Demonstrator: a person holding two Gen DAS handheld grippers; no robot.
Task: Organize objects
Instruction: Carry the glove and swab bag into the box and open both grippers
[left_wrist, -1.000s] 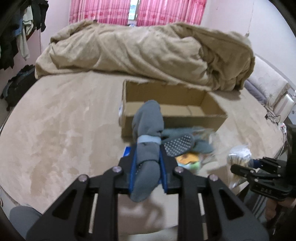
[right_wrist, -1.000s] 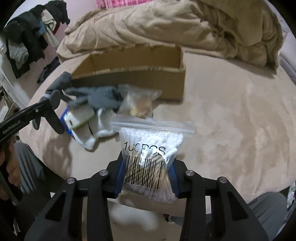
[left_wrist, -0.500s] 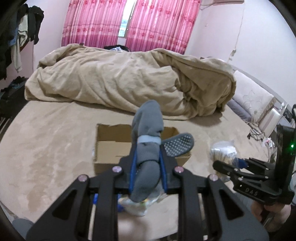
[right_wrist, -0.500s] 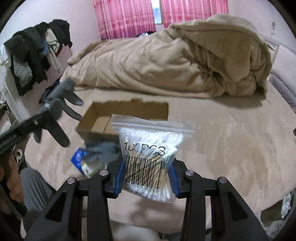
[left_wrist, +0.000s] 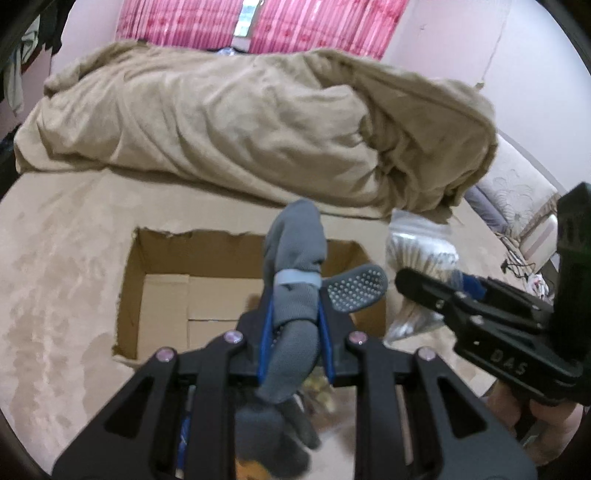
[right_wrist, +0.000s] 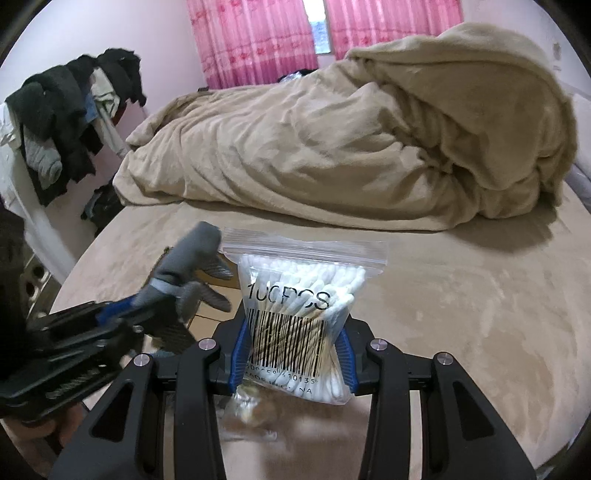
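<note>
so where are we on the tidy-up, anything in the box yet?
Done: nothing visible; what shows of the cardboard box floor is bare. In hand: left gripper clamps the grey socks above the box; right gripper clamps the bag of cotton swabs beside it. Left: drop both in, then fetch the small clear bag and the blurred items below the left gripper.

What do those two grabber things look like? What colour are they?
Both are black plastic. The left gripper has two black arms with cut-out holes, shiny round bolts and blue finger pads. The right gripper looks the same from its own camera. Seen from the side, it has raised letters, possibly "DAS". No cables or sleeves show.
</note>
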